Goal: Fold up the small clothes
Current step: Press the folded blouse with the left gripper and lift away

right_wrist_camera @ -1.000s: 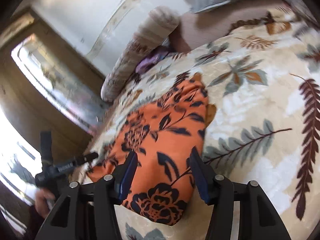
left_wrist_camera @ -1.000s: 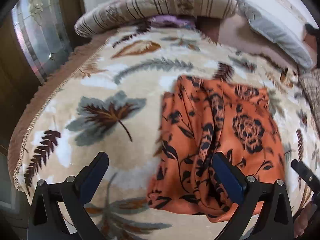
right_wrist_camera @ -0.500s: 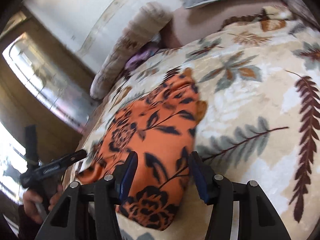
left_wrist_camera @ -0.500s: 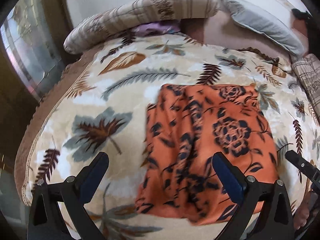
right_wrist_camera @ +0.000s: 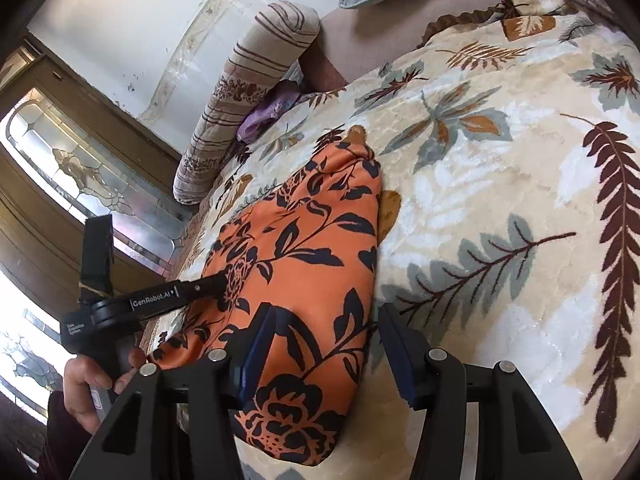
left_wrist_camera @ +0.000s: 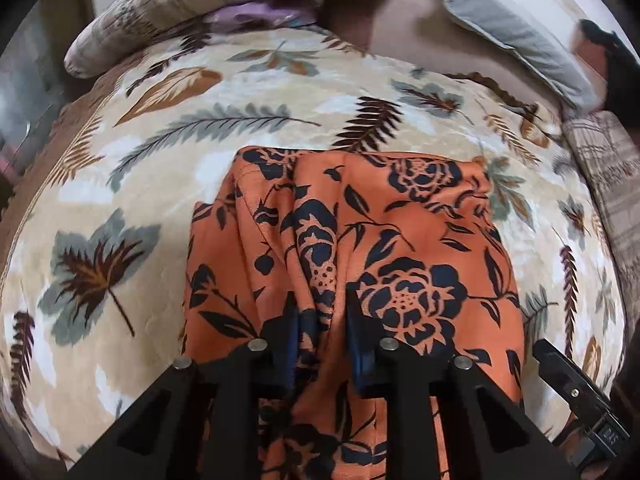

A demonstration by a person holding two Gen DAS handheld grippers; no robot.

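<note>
My left gripper (left_wrist_camera: 322, 334), wide open a second ago, is closing on a raised pleat of the orange floral garment (left_wrist_camera: 360, 248) lying on the leaf-print blanket (left_wrist_camera: 120, 208). My right gripper (right_wrist_camera: 320, 344) straddles its edge, jaws apart, unchanged. Next fold can start.

The bed is covered by a cream blanket (left_wrist_camera: 168, 168) with a leaf pattern. On the blanket lies an orange flowered cloth (left_wrist_camera: 400, 248). A striped bolster (right_wrist_camera: 256, 88) and a grey pillow (left_wrist_camera: 516, 40) lie at the far end.
</note>
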